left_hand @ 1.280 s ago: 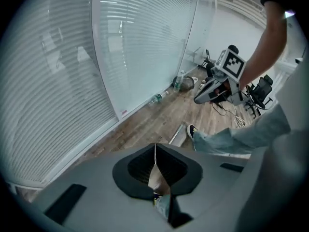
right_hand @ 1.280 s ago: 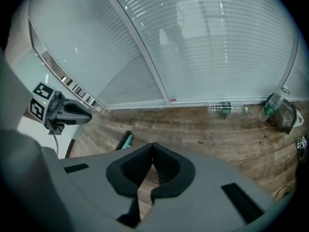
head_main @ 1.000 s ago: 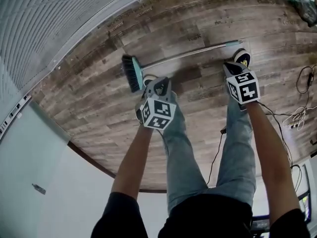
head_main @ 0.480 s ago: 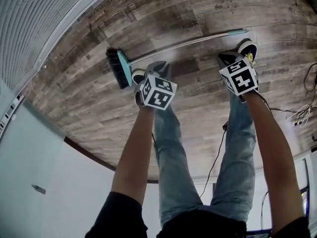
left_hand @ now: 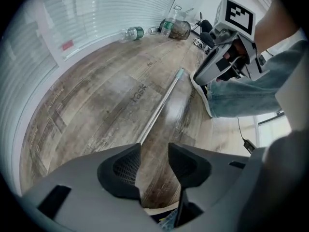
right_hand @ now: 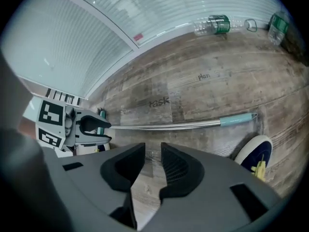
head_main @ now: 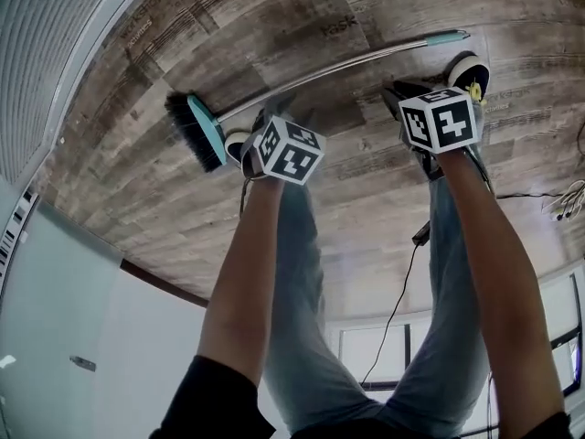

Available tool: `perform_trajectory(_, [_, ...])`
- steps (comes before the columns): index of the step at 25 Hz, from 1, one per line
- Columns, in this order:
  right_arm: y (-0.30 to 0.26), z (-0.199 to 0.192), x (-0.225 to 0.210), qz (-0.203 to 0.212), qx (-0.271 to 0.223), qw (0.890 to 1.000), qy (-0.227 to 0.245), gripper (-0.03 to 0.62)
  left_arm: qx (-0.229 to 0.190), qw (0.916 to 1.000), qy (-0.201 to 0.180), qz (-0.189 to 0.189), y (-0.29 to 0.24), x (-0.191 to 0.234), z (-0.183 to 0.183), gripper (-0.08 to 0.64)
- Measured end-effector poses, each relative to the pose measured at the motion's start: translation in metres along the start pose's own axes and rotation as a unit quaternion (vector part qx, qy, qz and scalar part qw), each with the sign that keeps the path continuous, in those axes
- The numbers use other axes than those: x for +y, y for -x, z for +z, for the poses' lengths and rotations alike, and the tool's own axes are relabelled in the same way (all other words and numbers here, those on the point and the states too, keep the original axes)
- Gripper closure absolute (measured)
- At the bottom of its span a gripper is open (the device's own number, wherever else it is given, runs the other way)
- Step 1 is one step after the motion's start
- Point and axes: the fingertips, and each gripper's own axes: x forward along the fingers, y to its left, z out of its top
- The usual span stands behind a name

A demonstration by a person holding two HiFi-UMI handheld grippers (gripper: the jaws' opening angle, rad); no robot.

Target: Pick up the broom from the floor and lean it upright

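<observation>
Quantities in view: 1 broom (head_main: 206,128). 2 claws: left claw (left_hand: 154,151), right claw (right_hand: 153,151). 2 shoes: left shoe (head_main: 236,143), right shoe (head_main: 468,67). 2 green-labelled bottles: lying bottle (right_hand: 219,24), second bottle (right_hand: 277,24).

Broom (left_hand: 161,105) passes behind the left gripper (left_hand: 154,146) (brush end unseen).

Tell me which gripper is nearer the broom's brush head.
Left. The left gripper hovers beside the brush head; the right gripper hangs along the handle, by its teal grip. Both jaws have just been opening, nothing between them.
</observation>
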Motion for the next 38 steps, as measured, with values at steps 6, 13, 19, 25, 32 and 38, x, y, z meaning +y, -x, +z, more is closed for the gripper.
perform_trajectory(6, [-0.038, 0.019, -0.021, -0.004, -0.05, 0.996, -0.08, 0.483, -0.004, 0.9994, -0.024, 0.023, -0.051, 0.019, 0.004, 0.38])
perform_trajectory(13, [-0.065, 0.023, -0.049, -0.013, -0.08, 0.979, -0.185, 0.48, -0.015, 0.999, -0.03, 0.03, -0.078, 0.032, 0.001, 0.384])
perform_trajectory(19, [-0.063, 0.021, -0.064, -0.033, -0.08, 0.978, -0.188, 0.48, 0.001, 0.991, -0.105, 0.084, -0.081, 0.038, 0.005, 0.406])
perform_trajectory(25, [-0.065, 0.024, -0.06, -0.031, -0.088, 0.976, -0.196, 0.481, 0.061, 0.983, -0.141, 0.101, -0.096, 0.04, -0.005, 0.436])
perform_trajectory(32, [-0.056, 0.029, -0.065, -0.039, -0.109, 0.963, -0.244, 0.479, 0.07, 0.9847, -0.133, 0.088, -0.098, 0.04, -0.004, 0.446])
perform_trajectory(38, [-0.017, 0.049, -0.08, -0.069, -0.173, 0.94, -0.287, 0.448, 0.056, 0.9811, -0.165, 0.084, -0.068, 0.042, 0.007, 0.459])
